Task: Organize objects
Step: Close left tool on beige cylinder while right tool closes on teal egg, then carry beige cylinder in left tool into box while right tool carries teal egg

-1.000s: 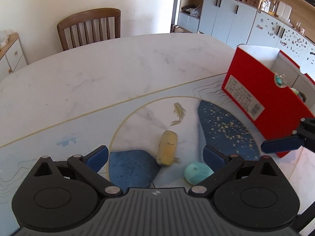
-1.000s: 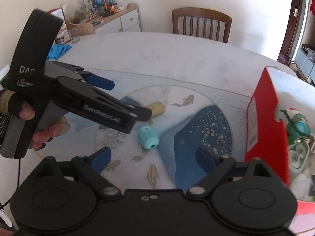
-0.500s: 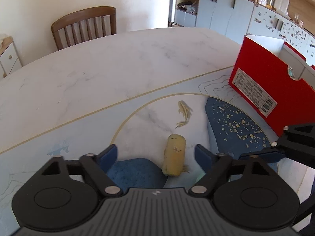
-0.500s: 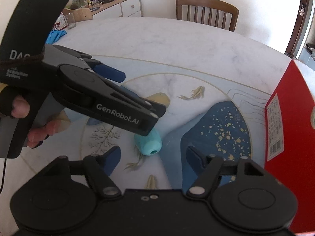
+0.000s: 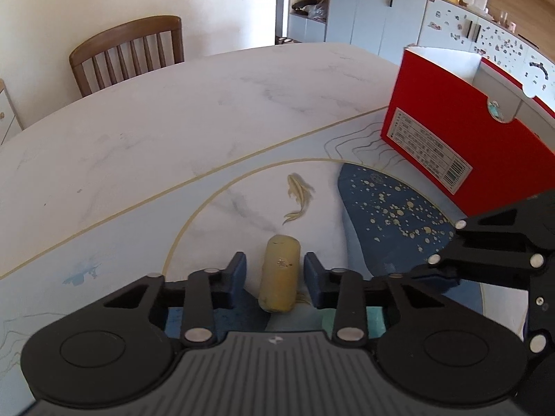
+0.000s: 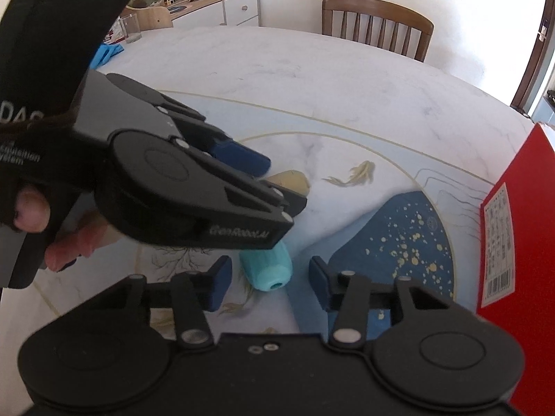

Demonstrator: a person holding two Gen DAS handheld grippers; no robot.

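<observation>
While both tools hang over the patterned table [image 5: 145,128], the left gripper [image 5: 275,274] straddles a yellow cylinder [image 5: 279,272] lying lengthwise along its fingers, blue pads just clear of either flank. Beside it, the right gripper [image 6: 267,279] brackets a teal cylinder [image 6: 267,268], also lengthwise and unpinched. Against a second ago, both jaws have just been closing and both tools sit lower; the red box [image 5: 461,138] waits well to the right.

A wooden chair [image 5: 128,52] stands beyond the surface's far edge; a glass [image 6: 130,27] sits far left near a sideboard [image 6: 222,7].
</observation>
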